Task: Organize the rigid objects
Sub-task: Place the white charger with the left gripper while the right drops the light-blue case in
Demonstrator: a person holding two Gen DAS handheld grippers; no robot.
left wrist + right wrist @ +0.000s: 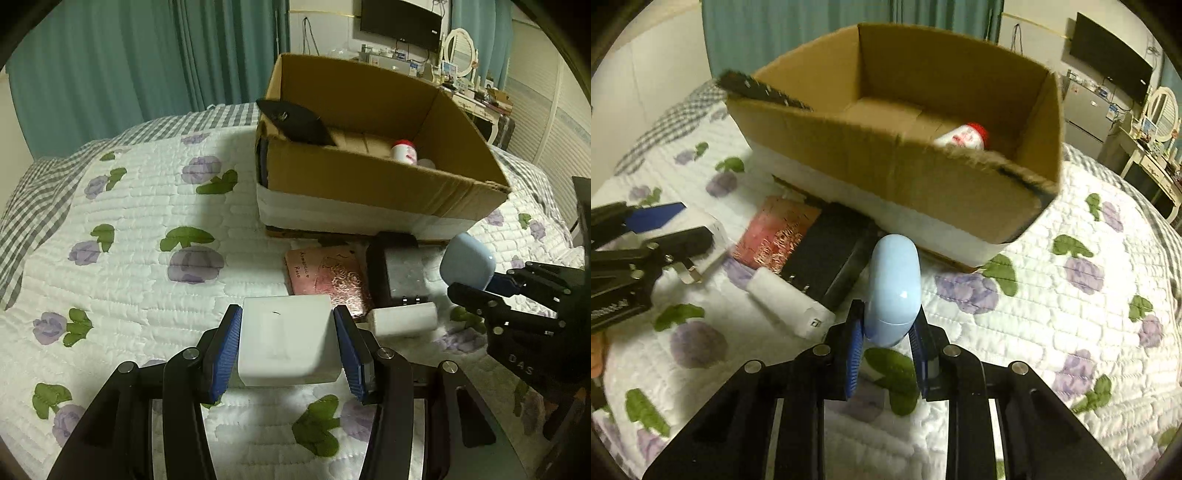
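While both loads are clamped, white charger (286, 343) in left hand-held gripper (288, 350), blue case (894, 288) in right hand-held gripper (886, 350), lift w/ steady grip over cardboard box (960, 192) wall ahead, release inside

1. The near wall of the cardboard box (369, 177) hides from you the lower part of the red-capped bottle (405, 150).
2. The box's torn near rim (1008, 168) is blurred in your right wrist view.
3. The small items on the dresser (476, 92) are too small to tell.
4. The picture's left edge cuts off your left gripper (670, 225).
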